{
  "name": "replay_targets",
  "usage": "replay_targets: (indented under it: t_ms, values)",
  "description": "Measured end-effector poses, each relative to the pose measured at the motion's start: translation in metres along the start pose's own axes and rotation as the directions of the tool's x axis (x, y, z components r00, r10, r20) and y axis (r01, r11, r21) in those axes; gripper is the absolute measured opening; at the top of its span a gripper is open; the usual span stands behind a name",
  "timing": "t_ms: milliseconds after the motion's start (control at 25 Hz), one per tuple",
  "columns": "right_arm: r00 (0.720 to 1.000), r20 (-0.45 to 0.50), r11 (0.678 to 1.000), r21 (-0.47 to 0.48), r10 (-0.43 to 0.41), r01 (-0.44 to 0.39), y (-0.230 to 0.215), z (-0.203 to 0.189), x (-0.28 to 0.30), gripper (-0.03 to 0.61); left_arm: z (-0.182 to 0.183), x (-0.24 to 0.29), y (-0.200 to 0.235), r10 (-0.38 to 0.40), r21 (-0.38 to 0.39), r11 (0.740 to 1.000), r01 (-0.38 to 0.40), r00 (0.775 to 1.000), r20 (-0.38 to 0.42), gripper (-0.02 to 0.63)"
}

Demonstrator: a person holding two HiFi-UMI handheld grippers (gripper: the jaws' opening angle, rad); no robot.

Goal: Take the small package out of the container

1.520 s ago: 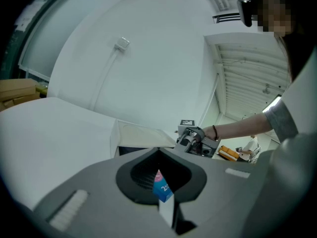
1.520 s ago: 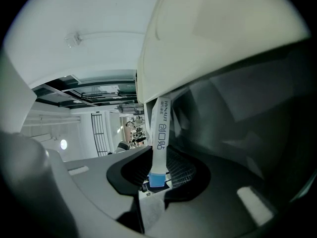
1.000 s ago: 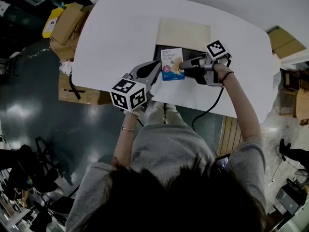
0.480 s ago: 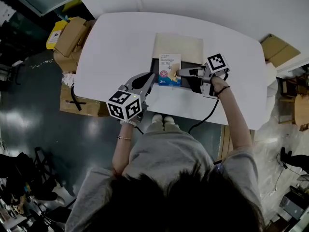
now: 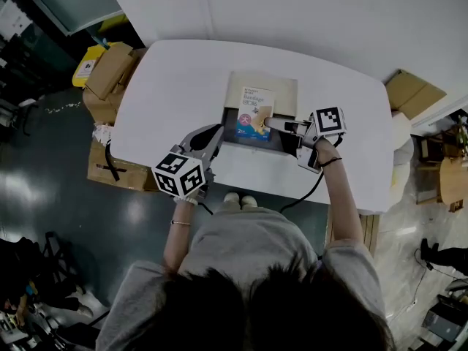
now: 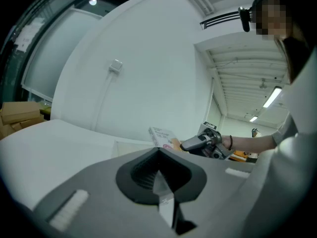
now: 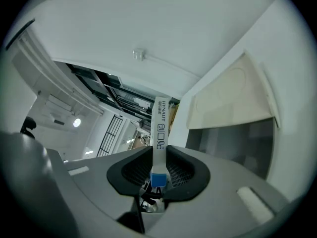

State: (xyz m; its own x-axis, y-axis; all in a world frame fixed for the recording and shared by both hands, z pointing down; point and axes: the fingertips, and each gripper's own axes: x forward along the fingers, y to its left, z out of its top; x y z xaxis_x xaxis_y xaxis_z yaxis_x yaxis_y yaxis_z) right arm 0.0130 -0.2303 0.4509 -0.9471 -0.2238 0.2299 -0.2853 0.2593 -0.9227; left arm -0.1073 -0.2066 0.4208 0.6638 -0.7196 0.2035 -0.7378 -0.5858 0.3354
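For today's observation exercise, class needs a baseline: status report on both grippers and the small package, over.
Left gripper shut, empty, off to the side. Right gripper shut on small package, held over the container. Nothing in the way.

You are working in what is looking like a lab or workshop storeroom. A white worktop [image 5: 168, 86] is standing against a plain white wall [image 5: 307, 13]. Cardboard boxes [image 5: 110, 72] are piling up beside it on the dark, glossy floor [image 5: 58, 181]. Long strip lights [image 6: 273, 96] are glowing under a bare ribbed ceiling [image 6: 242, 83].
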Motion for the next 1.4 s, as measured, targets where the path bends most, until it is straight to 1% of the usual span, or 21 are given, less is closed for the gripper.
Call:
replay_targets:
  t_ms: [280, 440, 560, 800, 1040, 1160, 1240, 1400]
  values:
    - [0.997, 0.080, 0.994, -0.111, 0.000, 0.009, 0.014, 0.009, -0.011, 0.101, 0.012, 0.000, -0.004, 0.000, 0.017, 1.000, -0.001, 0.999, 0.034, -0.009]
    - [0.993, 0.106, 0.973, -0.232, 0.043, -0.018, 0.027, 0.014, -0.012, 0.101, 0.014, 0.002, -0.005, 0.006, 0.022, 1.000, -0.007, 0.999, 0.047, -0.009]
    - [0.988, 0.141, 0.959, -0.282, 0.062, -0.020, 0.032, 0.015, -0.014, 0.101, 0.014, 0.001, -0.006, 0.006, 0.028, 1.000, -0.008, 0.999, 0.054, -0.011]
    - [0.970, 0.202, 0.940, -0.334, 0.137, -0.063, 0.052, 0.015, -0.017, 0.101, 0.022, 0.000, -0.009, 0.007, 0.050, 0.999, -0.010, 0.998, 0.068, -0.010]
    - [0.950, 0.278, 0.922, -0.387, 0.143, -0.026, 0.053, 0.016, -0.029, 0.102, 0.026, -0.001, -0.011, 0.010, 0.074, 0.997, -0.016, 0.997, 0.079, -0.010]
    - [0.936, 0.305, 0.906, -0.422, 0.176, -0.033, 0.071, 0.018, -0.036, 0.103, 0.030, 0.000, -0.013, 0.006, 0.078, 0.997, -0.013, 0.996, 0.087, -0.009]
    - [0.927, 0.320, 0.901, -0.433, 0.197, -0.042, 0.077, 0.022, -0.045, 0.102, 0.034, 0.004, -0.017, 0.006, 0.082, 0.997, -0.013, 0.996, 0.090, -0.009]
    - [0.919, 0.345, 0.912, -0.409, 0.192, -0.037, 0.076, 0.023, -0.056, 0.103, 0.042, 0.006, -0.020, 0.005, 0.084, 0.996, -0.013, 0.995, 0.103, -0.011]
